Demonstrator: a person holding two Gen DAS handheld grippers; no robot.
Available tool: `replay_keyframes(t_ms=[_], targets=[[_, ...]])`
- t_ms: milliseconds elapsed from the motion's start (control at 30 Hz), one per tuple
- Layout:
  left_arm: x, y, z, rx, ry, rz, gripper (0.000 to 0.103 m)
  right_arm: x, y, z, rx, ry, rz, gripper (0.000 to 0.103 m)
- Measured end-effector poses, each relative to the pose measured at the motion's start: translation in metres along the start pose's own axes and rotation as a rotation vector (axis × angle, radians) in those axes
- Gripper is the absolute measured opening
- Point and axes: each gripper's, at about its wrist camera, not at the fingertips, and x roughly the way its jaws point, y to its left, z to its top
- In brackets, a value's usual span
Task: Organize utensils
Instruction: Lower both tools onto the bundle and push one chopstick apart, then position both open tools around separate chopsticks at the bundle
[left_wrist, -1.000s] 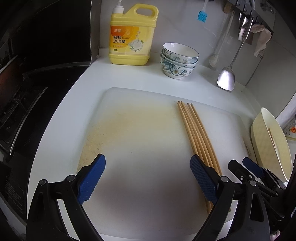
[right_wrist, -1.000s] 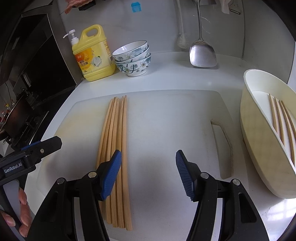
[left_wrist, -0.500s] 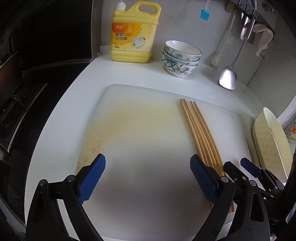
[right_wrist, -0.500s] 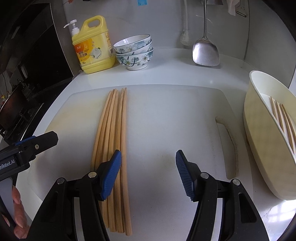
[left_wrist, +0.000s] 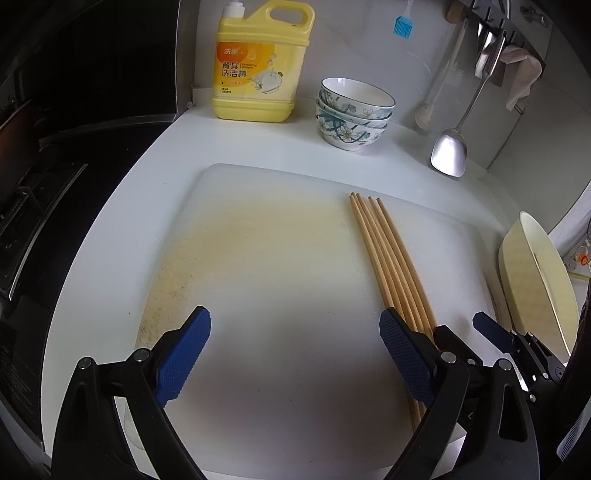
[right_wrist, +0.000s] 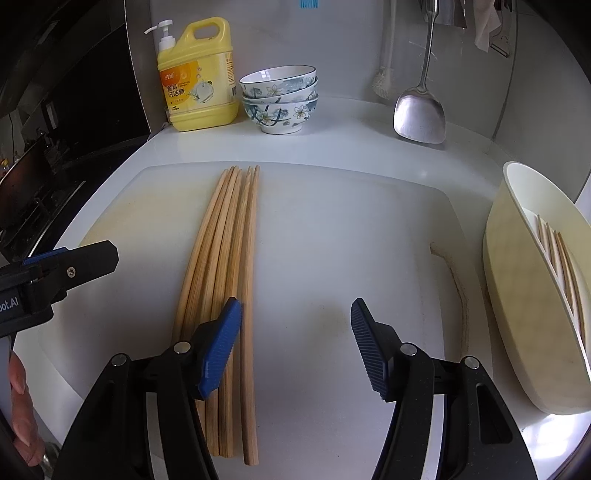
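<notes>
Several wooden chopsticks (right_wrist: 225, 258) (left_wrist: 388, 258) lie side by side in a bundle on a white cutting board (right_wrist: 332, 240) (left_wrist: 277, 277). My right gripper (right_wrist: 295, 339) hovers open above the board, its left blue pad over the bundle's near part, nothing between the jaws. My left gripper (left_wrist: 295, 350) is open and empty over the board's stained left half, with the bundle just behind its right finger. At the right a cream oval container (right_wrist: 524, 295) (left_wrist: 535, 280) holds more chopsticks (right_wrist: 561, 266).
At the back stand a yellow detergent jug (right_wrist: 199, 81), stacked floral bowls (right_wrist: 280, 99) and a hanging metal spatula (right_wrist: 419, 110). A dark stove area (left_wrist: 55, 166) borders the counter on the left. A hand (right_wrist: 22, 406) holds the left gripper's handle (right_wrist: 55, 273).
The right wrist view has rolled slightly, so the chopsticks and container appear shifted. Both grippers stay open and the chopsticks lie where they were.
</notes>
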Motion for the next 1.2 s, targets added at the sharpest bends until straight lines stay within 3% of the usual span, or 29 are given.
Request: replay_keyframes(t_ms=[367,600,767,1200], targets=[[0.007,-0.016,-0.002,0.027,0.013,-0.038,0.091,0.003,-0.030,-0.001,0.076,-0.010,0.008,0.059],[0.018,-0.035,-0.006,0.087,0.012,-0.015,0.091,-0.001,-0.042,-0.005,0.107,-0.017,0.019,0.059],[0.027,-0.036,-0.009,0.078,0.047,-0.021,0.091,-0.002,-0.042,-0.006,0.116,-0.022,0.019,0.059],[0.030,-0.029,-0.014,0.129,0.019,0.096,0.096,0.000,-0.042,-0.005,0.119,-0.025,0.015,0.059]])
